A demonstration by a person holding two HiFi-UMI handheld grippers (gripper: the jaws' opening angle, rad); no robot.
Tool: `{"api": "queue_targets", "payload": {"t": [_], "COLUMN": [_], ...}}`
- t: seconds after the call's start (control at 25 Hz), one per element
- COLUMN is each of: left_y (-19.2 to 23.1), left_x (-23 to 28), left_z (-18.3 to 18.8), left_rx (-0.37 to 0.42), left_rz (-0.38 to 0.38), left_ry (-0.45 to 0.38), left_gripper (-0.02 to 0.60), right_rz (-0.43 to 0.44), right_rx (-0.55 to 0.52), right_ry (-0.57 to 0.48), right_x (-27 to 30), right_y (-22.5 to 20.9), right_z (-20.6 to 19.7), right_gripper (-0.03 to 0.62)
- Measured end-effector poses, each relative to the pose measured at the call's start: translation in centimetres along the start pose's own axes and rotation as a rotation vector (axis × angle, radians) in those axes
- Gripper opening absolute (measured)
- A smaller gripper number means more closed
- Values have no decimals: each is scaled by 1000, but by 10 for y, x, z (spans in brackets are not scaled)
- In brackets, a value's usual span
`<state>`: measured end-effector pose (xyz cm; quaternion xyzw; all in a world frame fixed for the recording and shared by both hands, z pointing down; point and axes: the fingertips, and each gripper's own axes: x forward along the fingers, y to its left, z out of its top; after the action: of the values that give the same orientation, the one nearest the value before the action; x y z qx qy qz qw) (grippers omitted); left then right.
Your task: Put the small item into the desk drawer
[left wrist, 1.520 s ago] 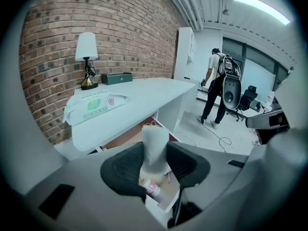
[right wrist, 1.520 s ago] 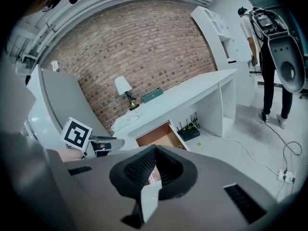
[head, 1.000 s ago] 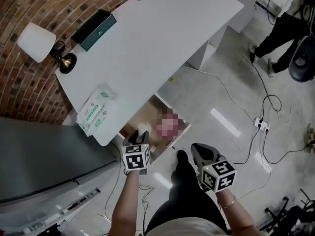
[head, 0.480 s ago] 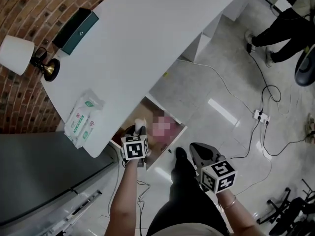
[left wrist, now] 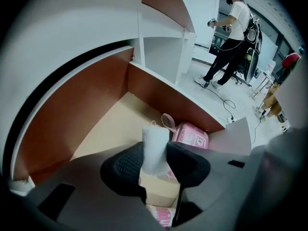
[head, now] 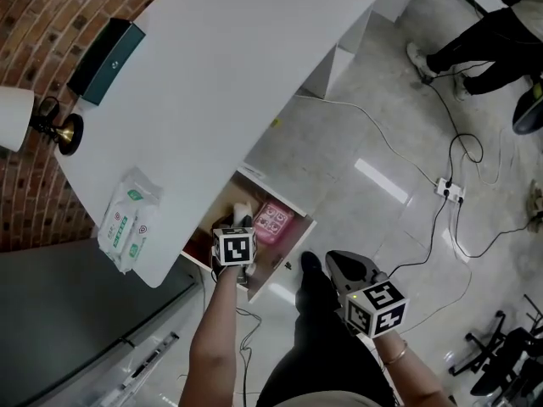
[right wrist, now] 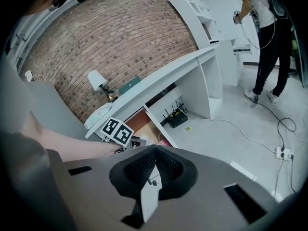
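Note:
The desk drawer (head: pixel 286 254) stands pulled open under the white desk (head: pixel 237 66). My left gripper (head: pixel 241 220) reaches over it, shut on a small white packet (head: pixel 243 209). In the left gripper view the packet (left wrist: pixel 156 146) stands upright between the black pads (left wrist: pixel 126 164), above the drawer's tan floor (left wrist: pixel 115 129). A pink case (left wrist: pixel 191 137) and a small cardboard box (left wrist: pixel 159 189) lie in the drawer. My right gripper (head: pixel 344 265) hangs near the person's leg, right of the drawer; its jaws (right wrist: pixel 153 165) meet with nothing between them.
On the desk lie a green box (head: pixel 104 49), a wipes pack (head: pixel 127 219) and a lamp (head: pixel 17 117). A grey cabinet (head: pixel 68 312) stands left of the drawer. Cables and a power strip (head: pixel 450 192) run over the floor; another person (head: pixel 492 32) stands far right.
My left gripper has moved forward with the white packet, from the drawer's front edge to over its inside. The right gripper has stayed in place.

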<state>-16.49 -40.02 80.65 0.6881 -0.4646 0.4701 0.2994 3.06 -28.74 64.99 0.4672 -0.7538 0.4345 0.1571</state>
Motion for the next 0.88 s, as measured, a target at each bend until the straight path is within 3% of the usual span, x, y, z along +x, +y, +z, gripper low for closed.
{"api": "queue_targets", "payload": {"t": [0.64,0.88], "left_y": [-13,-10], "left_x": [56,65], "left_z": [4,5], "left_rx": [115,117], "left_rz": [23,31], "left_ry": [100,136], "left_gripper": [173,175], "right_rz": [-34,-36], "right_rx": [53,65], "right_ry": [17,20], "right_x": [8,10], "right_y": [-33,-39], "right_z": [-9,-13], "right_gripper": [9,9]}}
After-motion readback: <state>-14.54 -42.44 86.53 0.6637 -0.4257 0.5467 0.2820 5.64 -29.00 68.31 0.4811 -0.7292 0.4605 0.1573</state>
